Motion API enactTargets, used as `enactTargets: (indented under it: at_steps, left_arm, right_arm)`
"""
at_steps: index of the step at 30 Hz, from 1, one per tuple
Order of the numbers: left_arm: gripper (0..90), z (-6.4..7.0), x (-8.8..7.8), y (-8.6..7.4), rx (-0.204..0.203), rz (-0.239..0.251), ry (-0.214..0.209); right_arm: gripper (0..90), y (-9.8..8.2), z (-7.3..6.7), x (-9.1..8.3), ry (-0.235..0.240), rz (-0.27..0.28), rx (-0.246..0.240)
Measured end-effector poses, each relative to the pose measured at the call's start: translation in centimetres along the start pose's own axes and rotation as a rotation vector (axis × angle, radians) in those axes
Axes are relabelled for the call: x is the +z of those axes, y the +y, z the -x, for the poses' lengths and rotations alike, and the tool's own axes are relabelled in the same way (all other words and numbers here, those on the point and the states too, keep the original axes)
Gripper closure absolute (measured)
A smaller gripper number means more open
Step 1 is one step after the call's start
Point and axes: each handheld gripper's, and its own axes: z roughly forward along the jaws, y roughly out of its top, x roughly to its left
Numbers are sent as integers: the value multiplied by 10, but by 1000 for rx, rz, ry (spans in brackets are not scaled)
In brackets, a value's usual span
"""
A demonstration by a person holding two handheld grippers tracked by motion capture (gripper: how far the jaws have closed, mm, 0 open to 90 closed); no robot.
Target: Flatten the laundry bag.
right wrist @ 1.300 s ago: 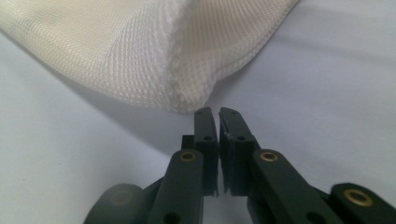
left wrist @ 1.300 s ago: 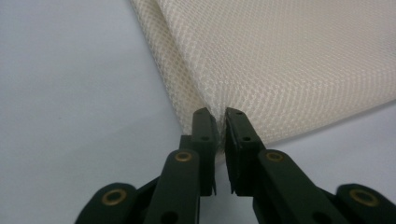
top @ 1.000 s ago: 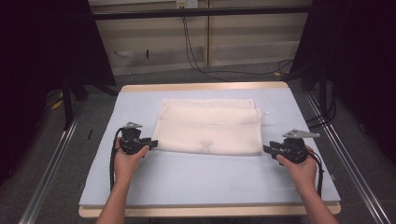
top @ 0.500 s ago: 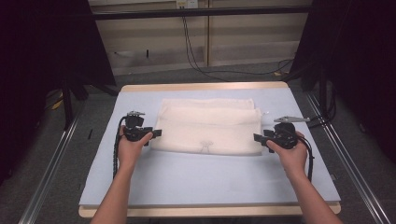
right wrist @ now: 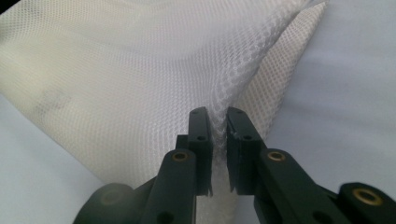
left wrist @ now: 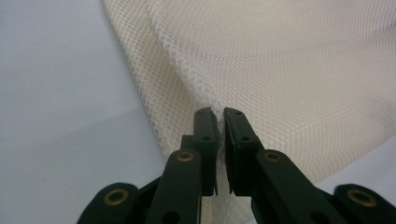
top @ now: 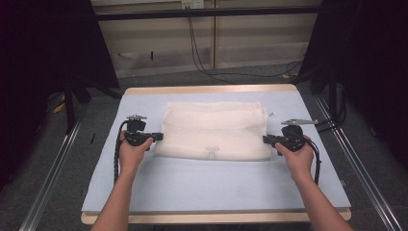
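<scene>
A: What's at twelve o'clock?
B: A pale panelled wall [top: 250, 45] with black cables [top: 202, 53] hanging, above grey floor [top: 53, 159].
A: And at three and nine?
B: Dark curtains [top: 370, 62]; metal rails [top: 45, 178] flank the blue-topped table [top: 216, 183].

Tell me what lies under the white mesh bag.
The white mesh bag lies flat on the pale blue table mat, which shows all around it. Whatever is beneath or inside the mesh is covered; nothing can be made out there.

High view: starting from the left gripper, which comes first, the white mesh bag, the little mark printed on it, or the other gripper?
1. White mesh bag: its left edge is pinched in the left gripper.
2. Printed mark: near the bag's front edge, about midway.
3. Right gripper: at the bag's far right edge.
</scene>
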Motion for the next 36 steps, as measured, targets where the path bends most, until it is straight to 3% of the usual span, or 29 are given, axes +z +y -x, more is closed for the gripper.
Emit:
enactTargets:
  at_steps: [4, 8, 13, 16, 19, 23, 27, 31, 35, 36]
  left_arm:
    - [862, 4, -12, -13, 20, 15, 18]
    - [869, 3, -14, -30, 10, 27, 15]
    - [869, 3, -13, -35, -5, 5, 3]
    - [869, 4, -17, -35, -1, 14, -1]
    - [870, 4, -20, -38, -4, 19, -8]
    - [873, 7, -24, -45, -14, 50, -3]
    - [872, 11, -33, -49, -14, 52, -35]
    - [850, 15, -32, -50, 10, 15, -13]
    - [829, 17, -28, -48, -18, 1, 6]
    - [814, 17, -26, -47, -18, -31, 7]
  right_arm:
    - [830, -10, 0, -4, 14, 7, -26]
    - [838, -22, 1, -9, 25, 17, -39]
    - [841, -27, 1, -8, 31, -2, -41]
    - [842, -27, -3, -11, 32, -4, -57]
    - [843, -31, -2, -17, 64, 3, -59]
    - [853, -42, -2, -25, 78, 16, -69]
    - [852, -51, -5, -35, 97, 15, -79]
    - [847, -54, -5, -34, 99, 0, -84]
    - [839, -53, -4, -27, 86, -33, -83]
    - [808, -51, -5, -25, 76, -42, -79]
